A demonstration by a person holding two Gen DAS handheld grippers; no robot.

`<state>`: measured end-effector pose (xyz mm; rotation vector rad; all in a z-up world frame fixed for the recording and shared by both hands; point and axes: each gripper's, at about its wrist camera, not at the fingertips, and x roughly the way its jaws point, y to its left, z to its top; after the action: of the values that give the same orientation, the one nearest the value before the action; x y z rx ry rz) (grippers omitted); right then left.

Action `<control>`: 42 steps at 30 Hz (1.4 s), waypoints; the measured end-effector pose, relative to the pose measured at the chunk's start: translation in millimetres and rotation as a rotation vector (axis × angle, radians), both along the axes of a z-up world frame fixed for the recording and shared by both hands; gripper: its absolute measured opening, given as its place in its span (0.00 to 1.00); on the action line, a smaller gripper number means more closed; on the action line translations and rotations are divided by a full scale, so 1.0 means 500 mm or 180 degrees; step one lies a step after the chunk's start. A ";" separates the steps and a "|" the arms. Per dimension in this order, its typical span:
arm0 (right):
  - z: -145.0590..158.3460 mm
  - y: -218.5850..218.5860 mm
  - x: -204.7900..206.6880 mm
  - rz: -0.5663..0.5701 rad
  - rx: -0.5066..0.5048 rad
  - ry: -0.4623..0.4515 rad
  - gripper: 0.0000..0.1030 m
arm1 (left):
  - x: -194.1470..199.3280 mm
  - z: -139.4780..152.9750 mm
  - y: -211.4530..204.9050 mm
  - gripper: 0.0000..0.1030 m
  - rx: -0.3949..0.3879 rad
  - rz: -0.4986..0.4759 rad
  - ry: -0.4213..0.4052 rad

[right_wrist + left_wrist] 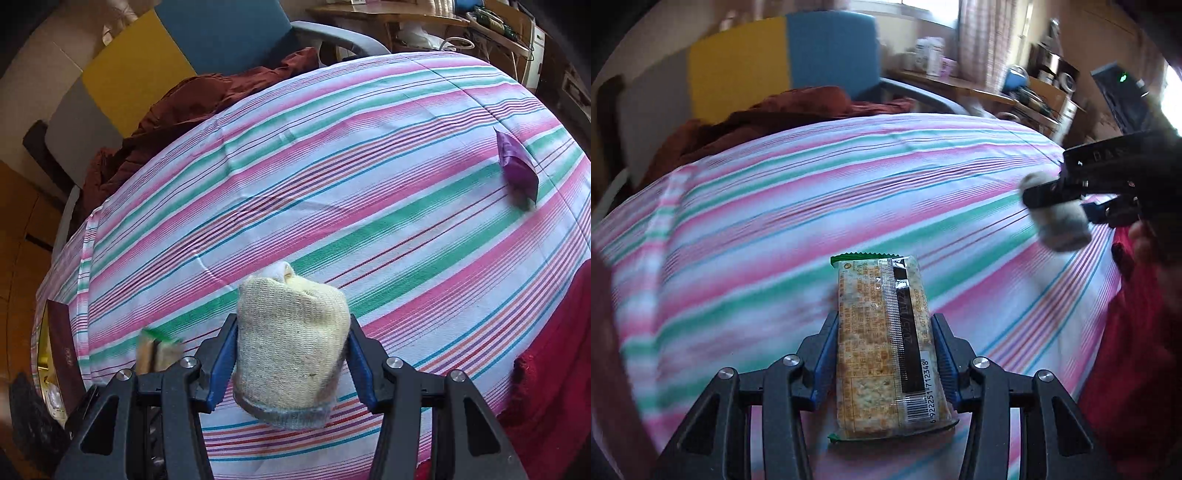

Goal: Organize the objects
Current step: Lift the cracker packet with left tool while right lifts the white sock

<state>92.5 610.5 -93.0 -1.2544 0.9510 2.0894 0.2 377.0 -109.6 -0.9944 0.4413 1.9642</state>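
Left gripper pinches a cracker pack by its long sides, right gripper squeezes a sock, both apparently carried for sorting over the bed.

The left black two-finger gripper with blue pads is pointing forward and slightly downward, its jaws closing from both sides on a wrapped cracker packet that is lying lengthwise between them. The right black two-finger gripper with blue pads is likewise reaching forward, its jaws pressing against the sides of a rolled cream knit sock. In the left wrist view the right gripper is hovering off to the right, turned sideways
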 end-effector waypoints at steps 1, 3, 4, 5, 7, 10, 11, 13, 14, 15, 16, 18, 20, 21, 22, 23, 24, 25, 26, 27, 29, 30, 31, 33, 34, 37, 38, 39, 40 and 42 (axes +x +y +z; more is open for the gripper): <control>0.001 0.003 0.003 -0.0033 0.0011 0.0000 0.53 | 0.002 -0.001 -0.018 0.47 0.0003 0.0032 0.0031; 0.003 0.008 0.007 -0.0093 0.0046 -0.0006 0.53 | 0.009 -0.003 -0.047 0.47 0.0010 0.0085 0.0106; 0.004 0.010 0.008 -0.0110 0.0054 -0.0008 0.53 | 0.013 -0.004 -0.055 0.47 0.0014 0.0097 0.0143; 0.004 0.011 0.008 -0.0122 0.0063 -0.0016 0.53 | 0.018 -0.005 -0.063 0.47 0.0014 0.0100 0.0186; 0.001 0.016 0.006 -0.0139 0.0083 -0.0055 0.53 | 0.028 -0.008 -0.066 0.47 0.0026 0.0106 0.0270; -0.001 0.022 0.009 -0.0157 0.0092 -0.0099 0.53 | 0.033 -0.010 -0.066 0.47 0.0073 0.0098 0.0338; -0.001 0.021 0.013 -0.0166 0.0103 -0.0112 0.53 | 0.035 -0.011 -0.066 0.47 0.0079 0.0098 0.0352; -0.002 0.023 0.011 -0.0184 0.0125 -0.0135 0.53 | 0.034 -0.012 -0.066 0.47 0.0094 0.0098 0.0366; -0.002 0.023 0.010 -0.0186 0.0132 -0.0141 0.53 | 0.035 -0.012 -0.066 0.47 0.0100 0.0098 0.0370; -0.002 0.023 0.009 -0.0185 0.0137 -0.0149 0.53 | 0.036 -0.012 -0.068 0.47 0.0107 0.0098 0.0372; -0.003 0.023 0.008 -0.0184 0.0141 -0.0158 0.53 | 0.036 -0.013 -0.069 0.47 0.0113 0.0098 0.0371; -0.003 0.021 0.009 -0.0177 0.0152 -0.0168 0.53 | 0.035 -0.013 -0.071 0.47 0.0126 0.0099 0.0364; -0.003 0.022 0.009 -0.0179 0.0160 -0.0172 0.53 | 0.036 -0.013 -0.072 0.47 0.0134 0.0098 0.0366; -0.003 0.022 0.007 -0.0184 0.0165 -0.0175 0.53 | 0.035 -0.013 -0.072 0.47 0.0136 0.0097 0.0366; -0.004 0.023 0.007 -0.0183 0.0167 -0.0179 0.53 | 0.034 -0.013 -0.072 0.47 0.0139 0.0097 0.0362; -0.004 0.023 0.006 -0.0184 0.0168 -0.0184 0.53 | 0.034 -0.013 -0.073 0.47 0.0143 0.0097 0.0359; -0.005 0.024 0.008 -0.0181 0.0168 -0.0188 0.53 | 0.034 -0.013 -0.074 0.47 0.0148 0.0096 0.0357; -0.005 0.024 0.007 -0.0174 0.0170 -0.0189 0.53 | 0.035 -0.014 -0.074 0.47 0.0151 0.0096 0.0357; -0.005 0.023 0.004 -0.0167 0.0171 -0.0189 0.53 | 0.035 -0.014 -0.074 0.47 0.0153 0.0096 0.0358; -0.004 0.022 0.005 -0.0159 0.0171 -0.0190 0.53 | 0.034 -0.014 -0.075 0.47 0.0153 0.0095 0.0358; -0.003 0.021 0.002 -0.0150 0.0174 -0.0199 0.53 | 0.034 -0.014 -0.075 0.47 0.0153 0.0096 0.0356; -0.004 0.021 0.002 -0.0148 0.0173 -0.0199 0.53 | 0.034 -0.014 -0.075 0.47 0.0153 0.0096 0.0355; -0.004 0.021 0.002 -0.0143 0.0173 -0.0200 0.53 | 0.035 -0.014 -0.075 0.47 0.0153 0.0096 0.0356; -0.006 0.022 -0.001 -0.0133 0.0172 -0.0197 0.53 | 0.035 -0.014 -0.075 0.47 0.0151 0.0096 0.0358; -0.006 0.022 -0.002 -0.0130 0.0173 -0.0199 0.53 | 0.034 -0.014 -0.076 0.47 0.0152 0.0097 0.0357; -0.003 0.021 -0.004 -0.0125 0.0203 -0.0179 0.53 | 0.035 -0.014 -0.076 0.47 0.0152 0.0097 0.0356; 0.000 0.019 -0.002 -0.0123 0.0216 -0.0165 0.53 | 0.034 -0.014 -0.076 0.47 0.0154 0.0097 0.0353; 0.004 0.018 -0.001 -0.0122 0.0228 -0.0143 0.53 | 0.035 -0.013 -0.076 0.47 0.0154 0.0097 0.0354; 0.010 0.017 0.000 -0.0116 0.0235 -0.0079 0.53 | 0.035 -0.013 -0.076 0.47 0.0154 0.0097 0.0354; 0.021 0.015 0.005 -0.0105 0.0261 0.0022 0.53 | 0.035 -0.013 -0.076 0.47 0.0155 0.0098 0.0354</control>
<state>95.2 618.1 -82.3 -1.1833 0.8741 2.0868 17.9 338.9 -116.1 -0.8692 0.4400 2.0550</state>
